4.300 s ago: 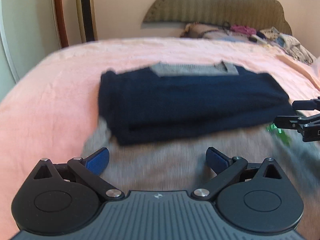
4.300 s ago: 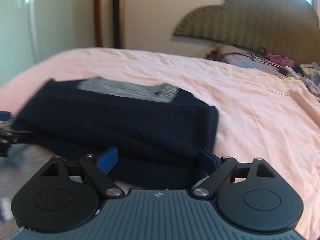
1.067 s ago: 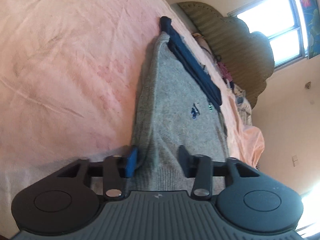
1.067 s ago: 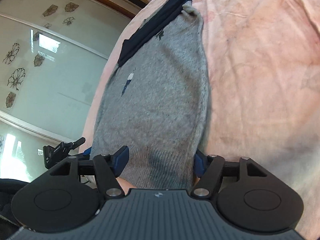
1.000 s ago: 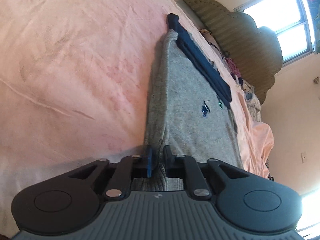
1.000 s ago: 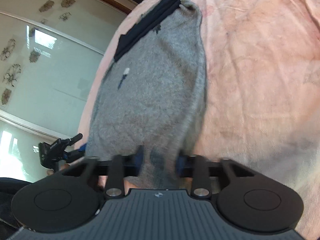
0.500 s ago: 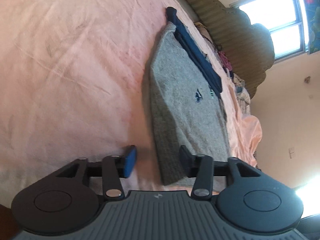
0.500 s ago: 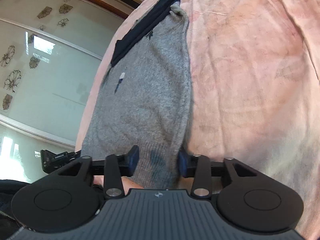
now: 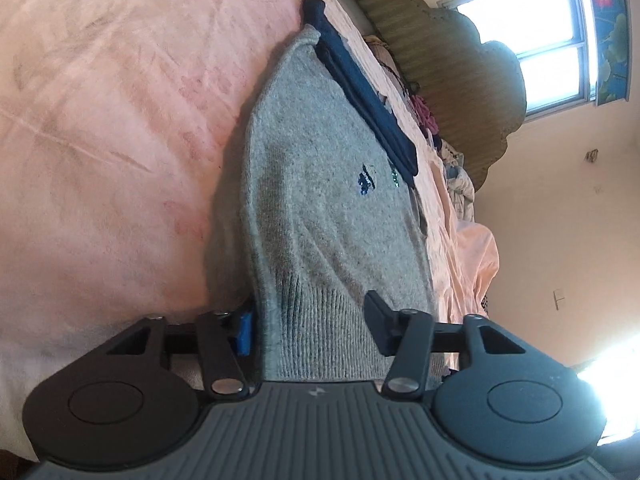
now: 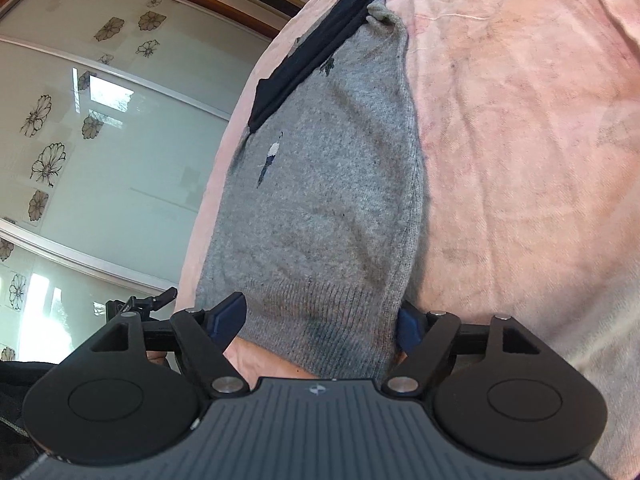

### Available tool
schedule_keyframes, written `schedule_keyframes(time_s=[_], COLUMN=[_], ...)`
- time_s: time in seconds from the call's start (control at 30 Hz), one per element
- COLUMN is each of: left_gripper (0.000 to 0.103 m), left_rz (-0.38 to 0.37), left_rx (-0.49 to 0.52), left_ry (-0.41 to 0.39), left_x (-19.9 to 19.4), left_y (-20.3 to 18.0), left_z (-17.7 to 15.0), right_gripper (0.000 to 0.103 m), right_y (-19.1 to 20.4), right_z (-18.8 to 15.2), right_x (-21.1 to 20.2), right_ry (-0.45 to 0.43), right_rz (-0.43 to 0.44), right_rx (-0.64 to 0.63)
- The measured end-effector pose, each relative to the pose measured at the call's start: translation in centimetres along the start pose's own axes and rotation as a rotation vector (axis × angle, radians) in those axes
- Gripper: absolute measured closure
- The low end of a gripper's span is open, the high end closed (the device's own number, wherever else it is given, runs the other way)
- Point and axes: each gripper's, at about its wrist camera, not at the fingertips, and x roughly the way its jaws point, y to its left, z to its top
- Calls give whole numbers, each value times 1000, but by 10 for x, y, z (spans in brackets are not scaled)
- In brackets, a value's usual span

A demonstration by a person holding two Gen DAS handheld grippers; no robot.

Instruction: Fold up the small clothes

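Observation:
A small grey knit sweater [image 9: 320,208] lies on the pink bed sheet [image 9: 100,128], its navy sleeves [image 9: 360,88] folded across the far end. My left gripper [image 9: 310,322] is open, its fingers either side of the ribbed hem's left corner. In the right wrist view the same sweater [image 10: 328,208] stretches away, with the navy fold [image 10: 320,52] at the far end. My right gripper [image 10: 320,320] is open, its fingers either side of the hem's right corner. The left gripper [image 10: 140,304] shows at the left edge there.
A woven headboard [image 9: 452,60] and a pile of clothes [image 9: 452,160] sit at the far end of the bed. A window [image 9: 552,36] is beyond. Glass wardrobe doors with flower prints [image 10: 80,140] stand past the bed's left side.
Both grippers closed on the hem corners about a second ago, then opened. Now both are open wider around the hem, and the left one has moved back over its corner.

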Motion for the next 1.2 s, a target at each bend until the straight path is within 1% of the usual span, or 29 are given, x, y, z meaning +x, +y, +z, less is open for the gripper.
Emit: schedule_keyframes(time_s=[0.07,0.1,0.13,0.17,0.2,0.23,0.27,0.3,0.37,0.4,0.43,0.47,0.53,0.6,0.67,0.7,0.73,0.8,0.83,0.87,0.9,0.93,0.97,1.0,1.07,1.1,1.17,1.2], left_gripper=[91,95,98,98,98,99,99,99,99,99,99,99,98,97,96,96,92,72,45,21,18,19,19,19,20,20,20,19], left_rz=[48,71,84,87,97,108,104,106,162,200,211,187,184,183,226,252,277,323,343,364,392,408,425,443,473,501,587,621], left_rx=[15,26,42,61,93,130,159,181,205,209,204,196,197,243,289,318,340,390,431,476,524,555,575,582,590,617,658,706], left_ry=[21,20,15,7,-8,-23,-38,-46,-29,-11,-1,-7,2,11,3,-21,-54,-142,-192,-247,-305,-324,-327,-317,-257,-242,-225,-260], left_x=[7,8,8,6,3,-4,-13,-21,-27,-24,-20,-21,-24,-33,-45,-51,-55,-50,-41,-27,-5,16,40,69,115,136,162,168], left_y=[0,-1,-2,-4,-9,-15,-20,-22,-19,-13,-6,-2,-3,-8,-16,-21,-29,-50,-63,-77,-91,-101,-108,-114,-117,-117,-111,-108], left_z=[0,-1,-1,-2,-4,-5,-5,-5,-5,-6,-7,-7,-4,-4,5,12,21,44,53,60,68,74,80,87,97,98,97,90], right_gripper=[29,37,61,79,93,93,93,93,93,93,98,97,97,97,86,72,54,42,42,41,40,39,39,39,40,40,40,40], right_y=[0,-1,-3,-6,-9,-10,-8,-2,6,3,-4,-11,-15,-15,-11,-9,-3,13,23,34,42,49,54,58,55,56,53,49], right_z=[2,3,4,6,6,5,6,7,8,8,8,8,8,8,8,11,17,38,49,65,77,92,108,123,154,168,189,195], right_x=[3,5,7,11,15,15,13,8,-3,-7,-8,-10,-8,-7,-15,-25,-31,-41,-37,-27,-16,-1,16,37,81,105,133,140], right_ry=[-2,0,8,30,53,55,57,58,60,74,90,87,88,75,57,22,-31,-145,-180,-218,-244,-271,-288,-294,-299,-301,-328,-346], right_rz=[8,-2,-20,-41,-76,-71,-74,-93,-121,-164,-192,-167,-146,-151,-154,-171,-192,-237,-266,-291,-302,-318,-343,-364,-399,-461,-604,-662], right_rx=[4,5,15,27,28,22,12,-21,-61,-66,-54,-27,-14,-8,-19,-30,-38,-85,-125,-173,-202,-230,-257,-278,-302,-329,-379,-400])
